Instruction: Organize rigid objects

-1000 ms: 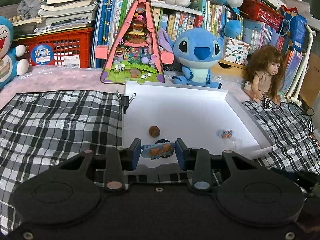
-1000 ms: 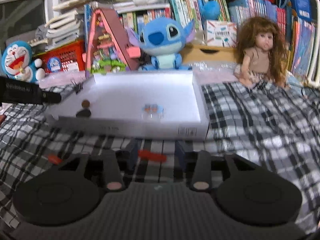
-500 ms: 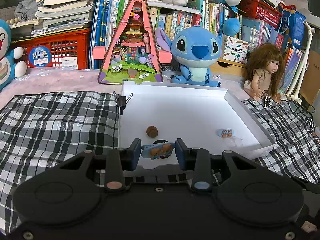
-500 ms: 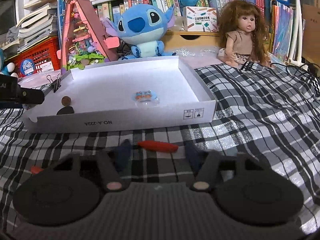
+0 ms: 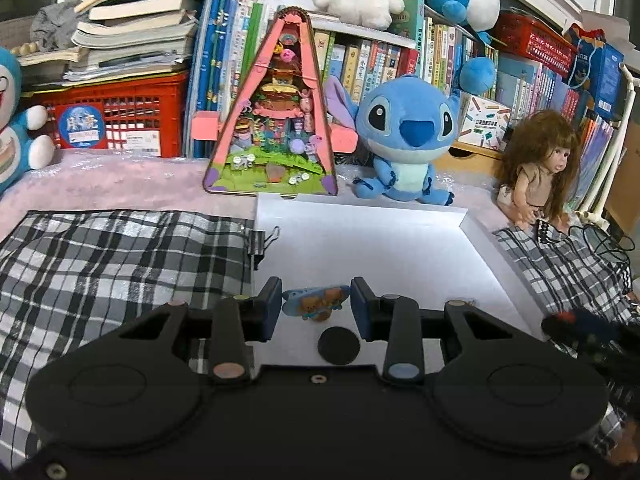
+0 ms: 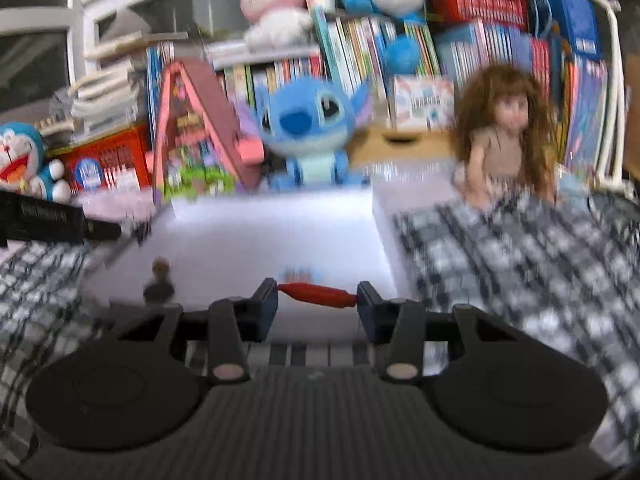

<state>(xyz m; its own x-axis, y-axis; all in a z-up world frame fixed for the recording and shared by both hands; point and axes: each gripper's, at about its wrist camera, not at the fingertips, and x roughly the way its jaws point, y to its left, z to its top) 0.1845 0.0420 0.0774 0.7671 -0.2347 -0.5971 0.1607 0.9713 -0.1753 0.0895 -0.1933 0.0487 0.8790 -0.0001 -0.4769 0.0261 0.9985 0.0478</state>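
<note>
Left gripper: clamped on blue bear clip, one pad at each end, clip lying crosswise between the fingers.
Blue bear clip: flat blue piece with two brown bear figures, held above the near part of the white tray, not touching its floor.
Black disc: on the tray floor just below and a bit right of the left fingertips (partly cut off by the gripper body).
Small item by right finger of left gripper: only a sliver shows, cannot tell what.
Binder clip: on the tray's left wall, ahead-left of the left gripper.
Right gripper: clamped on red stick, pads pressing both ends, stick crosswise between the fingers.
Red stick: thin, rounded, slightly tilted, left end higher; held off the cloth, in front of the tray's near wall (frame blurred).
Brown ball: inside the tray, ahead-left of the right gripper, dark disc just nearer.
Second blue clip: on the tray floor straight ahead of the right fingertips, blurred.
Plaid cloth: under and to both sides of the tray.
Other tool in view: left gripper's black body at far left of the right wrist view; right gripper's tip with red at lower right of the left wrist view.
Background beyond the tray: pink triangular toy house, blue plush, doll, red crate, books.
</note>
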